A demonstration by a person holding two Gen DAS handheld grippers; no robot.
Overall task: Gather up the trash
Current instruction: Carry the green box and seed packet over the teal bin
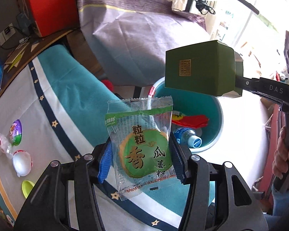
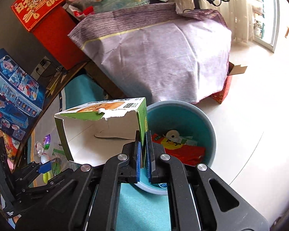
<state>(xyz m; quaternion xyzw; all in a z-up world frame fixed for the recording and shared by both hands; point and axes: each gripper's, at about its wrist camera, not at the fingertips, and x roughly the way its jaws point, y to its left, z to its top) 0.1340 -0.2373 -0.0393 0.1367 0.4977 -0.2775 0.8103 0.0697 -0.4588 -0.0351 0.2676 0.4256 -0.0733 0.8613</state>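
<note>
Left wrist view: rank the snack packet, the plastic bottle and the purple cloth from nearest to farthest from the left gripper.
1. Snack packet, clamped between the left gripper's fingers.
2. Plastic bottle, just right, lying in the teal bin.
3. Purple cloth, draped far behind the bin.

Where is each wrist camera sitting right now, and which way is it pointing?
Left wrist: behind the left gripper, shut on a green snack wrapper, looking over the table's edge toward the teal bin; the person's right hand and the right gripper's arm show.
Right wrist: behind the right gripper, pinching a torn green box, looking down toward the bin; the left gripper shows lower left.
Shared: bin, box, purple cloth, red box.
</note>
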